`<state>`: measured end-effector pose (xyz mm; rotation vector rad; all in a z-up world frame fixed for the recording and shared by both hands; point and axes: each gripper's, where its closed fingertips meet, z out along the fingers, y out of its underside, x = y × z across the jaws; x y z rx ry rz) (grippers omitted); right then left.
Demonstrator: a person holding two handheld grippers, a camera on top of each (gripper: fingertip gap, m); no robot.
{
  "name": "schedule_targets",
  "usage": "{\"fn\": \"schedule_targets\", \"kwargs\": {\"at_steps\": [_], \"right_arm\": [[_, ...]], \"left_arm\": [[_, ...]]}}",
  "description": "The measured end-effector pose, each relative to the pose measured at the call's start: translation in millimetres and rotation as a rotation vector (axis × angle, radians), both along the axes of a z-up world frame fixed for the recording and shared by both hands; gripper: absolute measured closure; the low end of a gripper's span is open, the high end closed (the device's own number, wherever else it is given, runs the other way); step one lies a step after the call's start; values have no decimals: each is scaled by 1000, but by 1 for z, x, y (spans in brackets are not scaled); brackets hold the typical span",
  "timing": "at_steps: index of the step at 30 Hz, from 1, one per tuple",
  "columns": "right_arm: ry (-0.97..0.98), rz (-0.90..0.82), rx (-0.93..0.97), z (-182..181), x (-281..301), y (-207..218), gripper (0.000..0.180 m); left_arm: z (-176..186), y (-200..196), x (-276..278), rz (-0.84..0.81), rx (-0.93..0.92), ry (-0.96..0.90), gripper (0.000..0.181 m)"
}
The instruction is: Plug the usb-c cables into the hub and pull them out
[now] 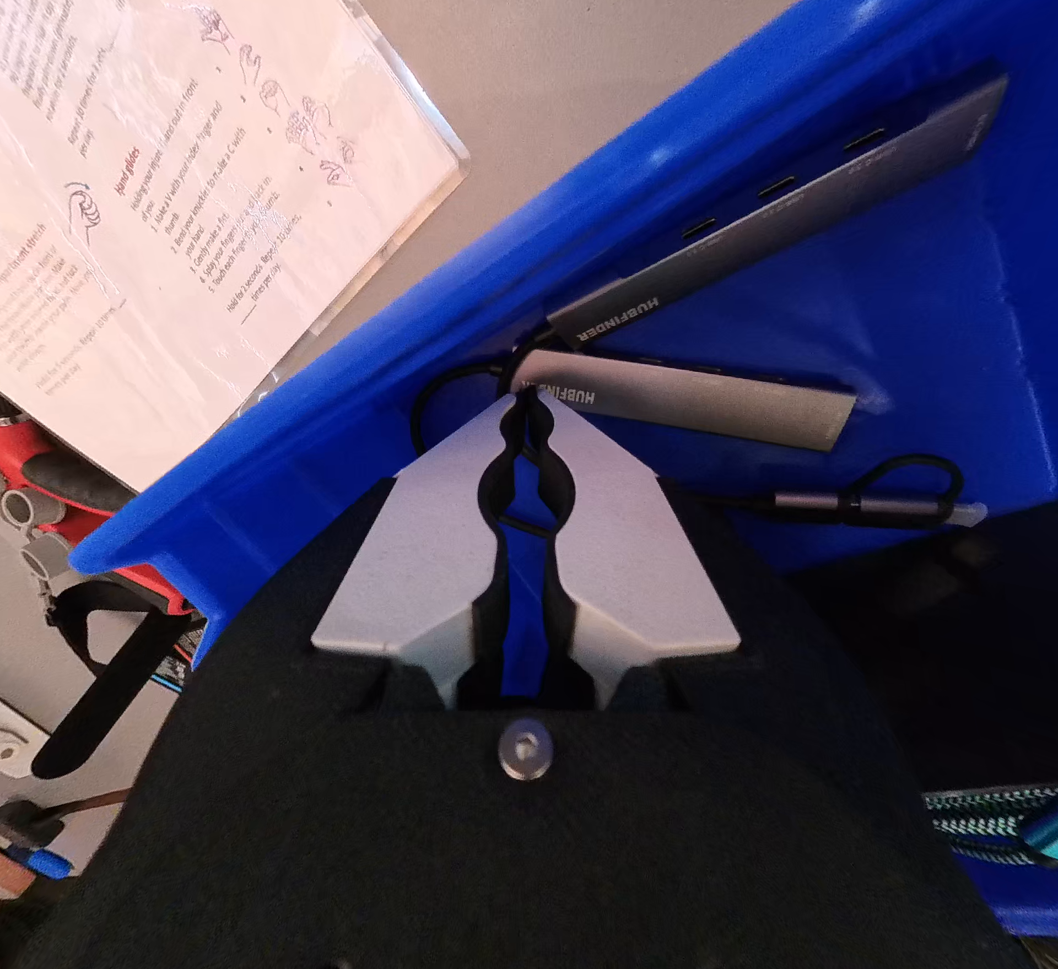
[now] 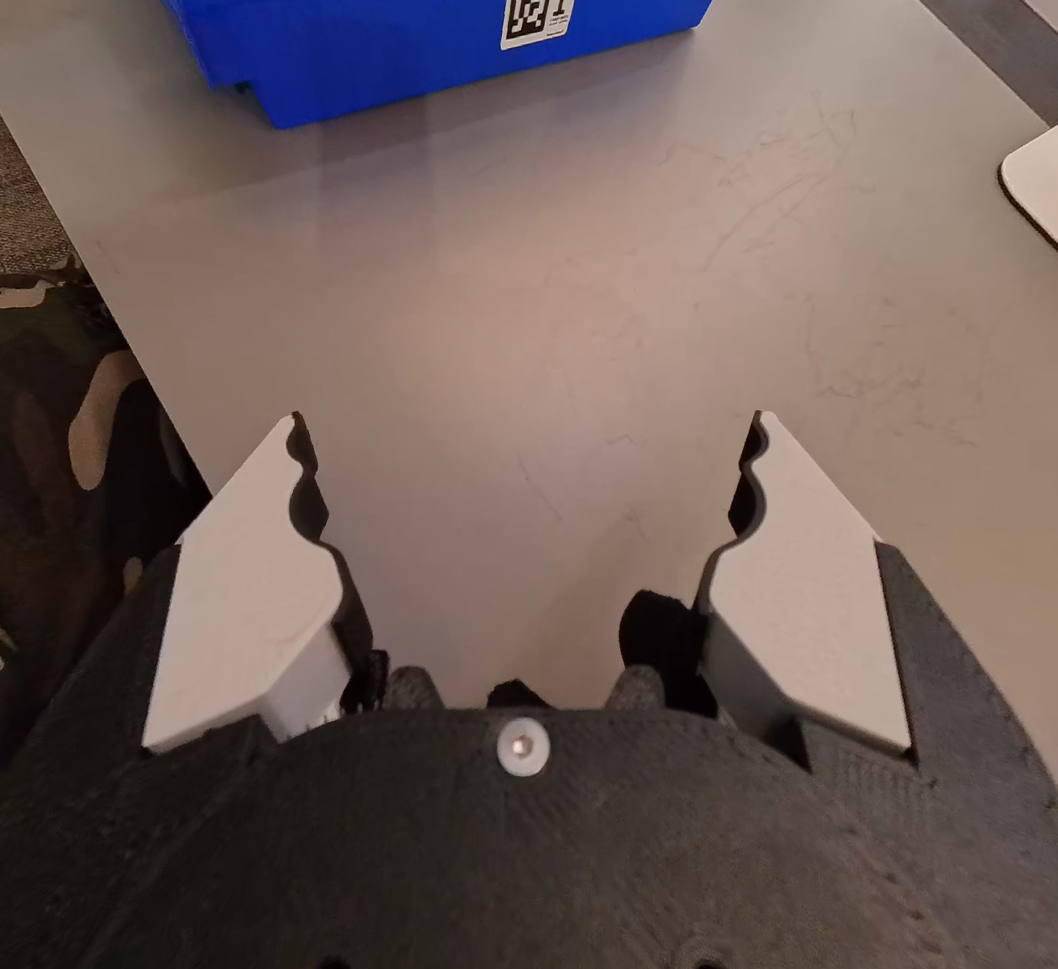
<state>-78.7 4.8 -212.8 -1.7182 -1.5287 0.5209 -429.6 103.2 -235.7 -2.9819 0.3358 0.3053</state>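
Note:
In the left wrist view, two grey USB hubs lie in a blue bin (image 1: 859,369), one (image 1: 773,209) leaning on the wall and one (image 1: 704,409) below it. My left gripper (image 1: 524,400) reaches into the bin, its fingertips closed at the lower hub's left end. A thin black hub cable (image 1: 506,369) loops down into the tips and is pinched there. A grey cable plug (image 1: 859,503) lies to the right on the bin floor. My right gripper (image 2: 529,418) is wide open and empty above the grey table (image 2: 544,283), short of the blue bin (image 2: 401,26).
A laminated printed sheet (image 1: 172,140) lies on the table beyond the bin's rim. Red and black gear (image 1: 86,598) sits at the left. A white flat object (image 2: 1036,186) lies at the table's right edge. The bin's front carries a marker sticker (image 2: 541,6).

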Motion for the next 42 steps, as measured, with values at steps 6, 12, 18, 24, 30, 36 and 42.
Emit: {"fn": "schedule_targets", "kwargs": {"at_steps": [6, 12, 18, 24, 30, 36, 42], "right_arm": [[3, -4, -5, 1, 2, 1, 37], [-8, 14, -13, -2, 0, -3, 38], [-3, 12, -18, -1, 1, -2, 39], [2, 15, -22, 0, 1, -3, 39], [17, 7, -31, 3, 2, 0, 39], [15, 18, -23, 4, 0, -3, 39], [7, 16, -6, 5, 1, -3, 39]], "left_arm": [[16, 6, 0, -3, 85, 18, 181], [-5, -19, -3, 120, -84, -27, 163], [-9, -13, -10, 135, -93, -6, 177], [1, -4, -18, 110, -19, 67, 178], [55, 2, -17, 83, 198, 108, 179], [134, 1, -14, 56, 415, 176, 180], [212, 2, 13, -1, 599, 208, 180]]}}
